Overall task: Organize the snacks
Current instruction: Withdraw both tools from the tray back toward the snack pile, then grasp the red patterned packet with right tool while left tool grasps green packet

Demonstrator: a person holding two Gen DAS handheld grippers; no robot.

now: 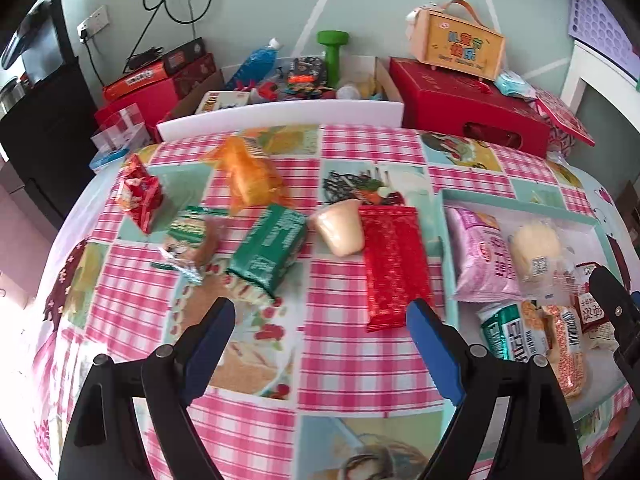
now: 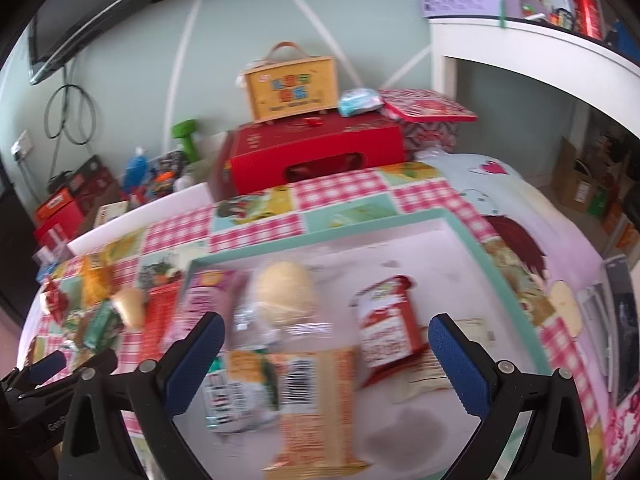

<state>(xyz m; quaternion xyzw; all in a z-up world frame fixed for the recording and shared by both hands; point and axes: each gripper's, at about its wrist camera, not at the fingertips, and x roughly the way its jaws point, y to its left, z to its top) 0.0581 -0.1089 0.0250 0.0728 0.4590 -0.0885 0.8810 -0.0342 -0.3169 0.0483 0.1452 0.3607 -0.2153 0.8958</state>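
In the teal-rimmed tray (image 2: 472, 224) at the table's right side, the sorted snacks are lying together: a pink packet (image 1: 482, 256), a round pale bun in clear wrap (image 1: 534, 246), a green-and-white packet (image 1: 506, 334), an orange-patterned packet (image 2: 316, 396) and a small red sachet (image 2: 390, 332), all touching or just beside each other. Out on the checked tablecloth (image 1: 340, 364), more snacks are waiting loose: a red patterned packet (image 1: 394, 264) just beside the tray's left rim, a pale jelly cup (image 1: 340, 228) tipped against it, a green bag (image 1: 270, 252), an orange bag (image 1: 250, 176), a small red bag (image 1: 140, 196) and what is probably a foil-ended wafer pack (image 1: 188, 240), blurred. The right gripper (image 2: 326, 360) is hovering over the tray, jaws spread wide, nothing pinched between them. The left gripper (image 1: 320, 336) is hanging above bare cloth, jaws apart and gripping nothing.
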